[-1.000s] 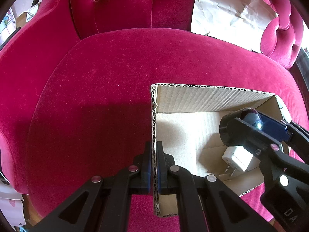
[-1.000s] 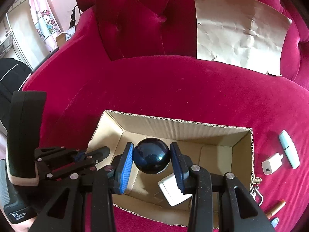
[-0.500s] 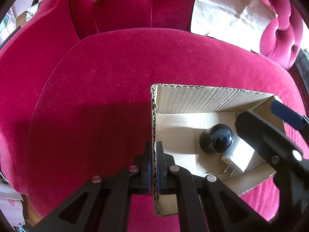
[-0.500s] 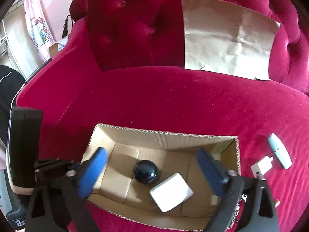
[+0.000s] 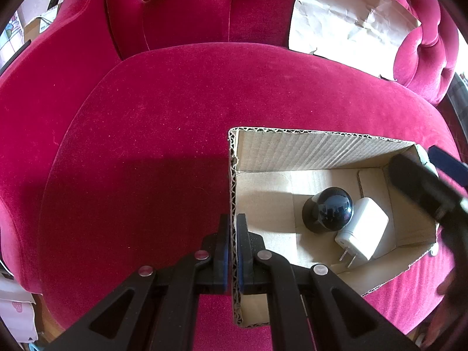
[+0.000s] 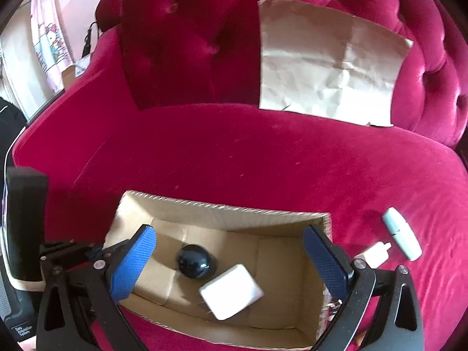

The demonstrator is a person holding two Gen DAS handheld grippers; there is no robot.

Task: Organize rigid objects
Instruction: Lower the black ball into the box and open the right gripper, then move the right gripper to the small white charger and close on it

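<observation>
The dark ball [image 6: 193,260], pinched between the right gripper's [image 6: 231,259] blue pads a second ago, now lies on the floor of the cardboard box [image 6: 222,209], touching a white plug adapter [image 6: 231,291]. The right gripper's jaws have just been opening and now stand spread wide above the box with nothing between them. The left gripper [image 5: 233,251] stays clenched on the box's left wall, one pad on each side of the corrugated edge, as before. In the left wrist view the ball [image 5: 329,213] sits against the adapter [image 5: 364,228], whose prongs point toward the near wall. The box rests on the seat of a crimson velvet sofa [image 6: 263,158] with a tufted back, where a creased sheet of brown paper [image 6: 330,79] leans. On the cushion right of the box lie a pale blue tube [image 6: 402,234] and a small white charger [image 6: 374,251]. A patterned curtain [image 6: 48,41] hangs at far left.
</observation>
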